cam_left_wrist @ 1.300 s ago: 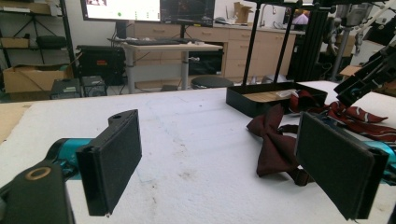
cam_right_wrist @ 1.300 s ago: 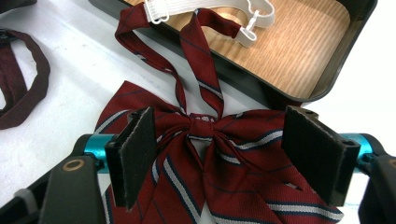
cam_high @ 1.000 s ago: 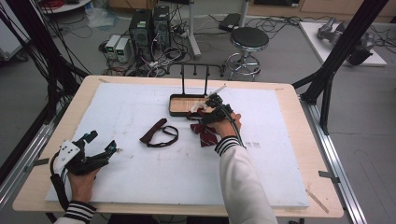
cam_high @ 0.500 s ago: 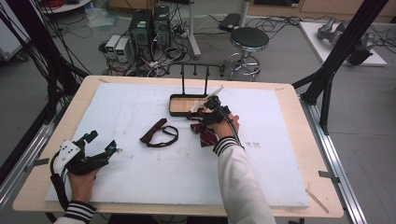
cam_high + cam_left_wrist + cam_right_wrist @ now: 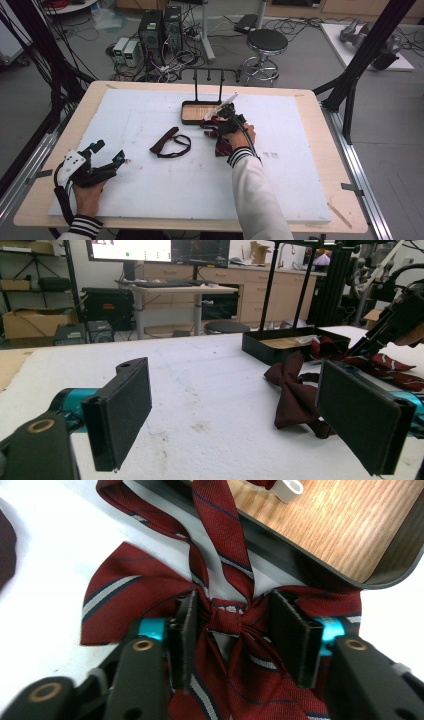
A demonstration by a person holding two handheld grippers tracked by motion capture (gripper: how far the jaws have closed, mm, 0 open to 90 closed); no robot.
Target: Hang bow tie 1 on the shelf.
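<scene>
The right tool (image 5: 232, 630) is seen set down over the knot of a striped red bow tie (image 5: 220, 615), near the centre of the right gripper view. Its jaws have just been closing, with the knot between them; the pads stand at either side of the bunched fabric, and whether they already press on it cannot be told. In the high view the right tool (image 5: 226, 120) lies just right of centre, with the striped red bow tie (image 5: 220, 146) showing beneath the hand. One strap of the tie is draped over the rim of a black tray with a wooden floor (image 5: 400, 560), at the upper right of the right gripper view; the tray (image 5: 192, 114) sits just above centre in the high view.

The left tool (image 5: 106, 156) is held at the lower left of the high view, jaws spread wide, nothing between them. A plain dark red bow tie (image 5: 170, 144) is noted on the white worktop (image 5: 150, 190), between the two tools, apart from both.
</scene>
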